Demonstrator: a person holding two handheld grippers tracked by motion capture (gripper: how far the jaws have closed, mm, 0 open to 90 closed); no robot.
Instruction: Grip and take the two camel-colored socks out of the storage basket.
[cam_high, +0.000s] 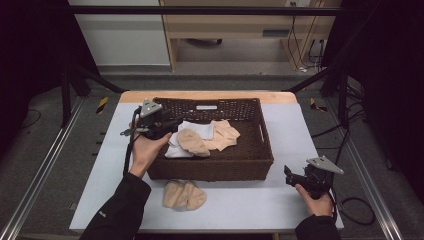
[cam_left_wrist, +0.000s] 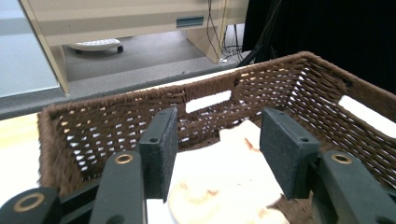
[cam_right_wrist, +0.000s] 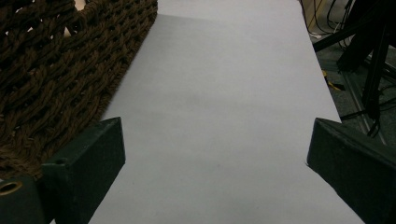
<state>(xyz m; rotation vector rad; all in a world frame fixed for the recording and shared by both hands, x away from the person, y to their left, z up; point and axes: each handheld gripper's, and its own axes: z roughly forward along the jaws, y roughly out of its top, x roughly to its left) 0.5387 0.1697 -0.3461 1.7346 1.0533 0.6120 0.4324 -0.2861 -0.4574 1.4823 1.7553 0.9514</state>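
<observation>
Nearest lies a beige sock (cam_high: 184, 195) on the table (cam_high: 240, 210), just in front of the basket (cam_high: 210, 170). Over the basket's left end the left gripper (cam_high: 172, 125) hangs with jaws spread, empty, above beige and white socks (cam_high: 200, 140) inside. At near right, the right gripper (cam_high: 290, 175) rests released, holding nothing.

basket (cam_high: 210, 167) mid-table (cam_high: 280, 200) | socks (cam_high: 200, 140) inside basket | sock pair (cam_high: 184, 195) before basket, on table

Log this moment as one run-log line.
left gripper: open, over basket, nothing held | right gripper: open, idle on table | socks in basket: beige, white | beige socks: outside, near front wall
</observation>
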